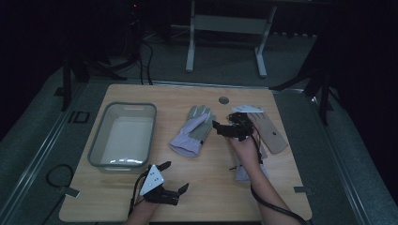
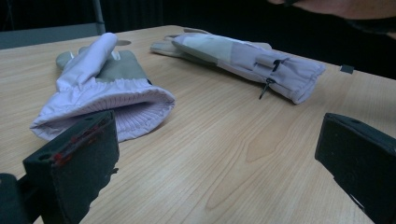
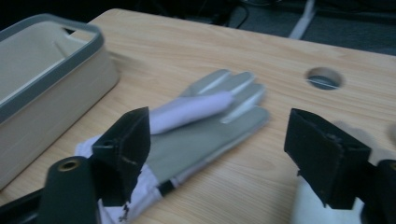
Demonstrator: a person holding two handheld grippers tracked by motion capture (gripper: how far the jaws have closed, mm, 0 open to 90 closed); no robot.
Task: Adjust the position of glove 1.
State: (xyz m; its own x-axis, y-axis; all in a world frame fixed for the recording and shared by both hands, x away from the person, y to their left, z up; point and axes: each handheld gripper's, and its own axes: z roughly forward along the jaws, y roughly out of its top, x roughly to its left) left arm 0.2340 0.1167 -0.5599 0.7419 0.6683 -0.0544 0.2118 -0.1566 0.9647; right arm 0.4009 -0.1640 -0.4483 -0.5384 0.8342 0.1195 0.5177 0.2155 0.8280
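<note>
The right gripper (image 1: 224,130) hangs with its jaws spread wide and nothing between them, just beside the lavender-and-grey work glove (image 1: 191,131) that lies flat near the middle of the table (image 1: 211,187). In the high view the glove sits at about nine o'clock from that gripper, close enough that a short reach leftward would meet it. Its long axis runs from the ribbed cuff at seven o'clock up to the fingertips at one o'clock. The left gripper (image 1: 174,179) is also spread open and empty, down near the front edge of the table and well apart from the glove, so the right hand looks the likelier one to take it.

A second glove (image 1: 245,169) lies under the right forearm, partly hidden from above. The left gripper view shows it plainly (image 2: 247,60), lying on its side with a small black tag at the cuff, and it shows the open mouth of the first glove's cuff (image 2: 121,109). The right gripper view shows that glove (image 3: 196,130) palm-up between its jaws, and the grey plastic tub (image 3: 51,70) off at ten o'clock.
</note>
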